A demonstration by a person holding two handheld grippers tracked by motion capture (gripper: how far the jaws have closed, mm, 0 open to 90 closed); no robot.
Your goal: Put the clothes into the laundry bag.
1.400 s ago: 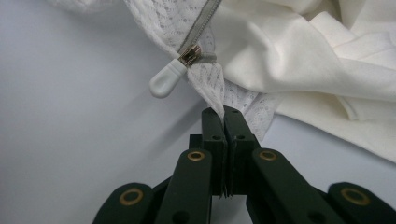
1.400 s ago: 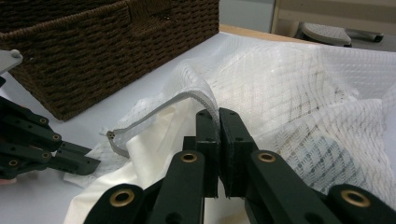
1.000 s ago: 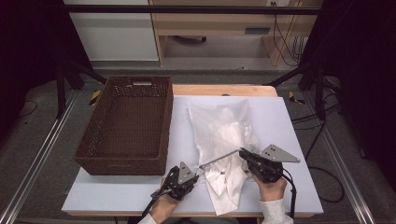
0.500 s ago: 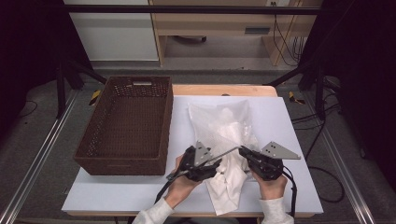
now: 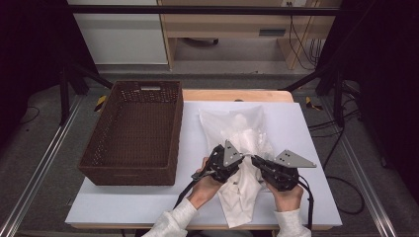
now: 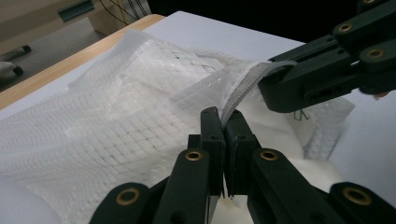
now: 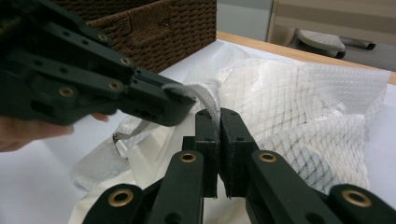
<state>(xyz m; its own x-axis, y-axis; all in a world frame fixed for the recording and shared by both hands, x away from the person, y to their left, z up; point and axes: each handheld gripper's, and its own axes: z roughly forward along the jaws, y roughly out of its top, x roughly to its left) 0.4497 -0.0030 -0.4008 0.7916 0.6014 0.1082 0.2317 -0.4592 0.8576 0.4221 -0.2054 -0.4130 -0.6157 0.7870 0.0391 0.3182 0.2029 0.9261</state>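
White board covers the table (image 5: 148,202), with bare wood showing along its far edge and grey floor around it. At 9 o'clock on the board sits a dark wicker basket (image 5: 133,136), open-topped and with nothing in it. A white mesh bag (image 5: 242,131) lies from the centre toward 6 o'clock, with white cloth (image 5: 242,205) coming out of its near mouth; what else is inside cannot be told through the mesh.

Both hands come in from 6 o'clock and meet over the bag's near end. The left gripper (image 6: 223,122) is pressed together on the bag's grey woven edge band (image 6: 243,88). The right gripper (image 7: 219,114) is likewise clamped on that band, just beside the left, so the two tips nearly touch, with the band lifted taut between them. A zipper pull (image 7: 117,139) lies below the left gripper, against the cloth.
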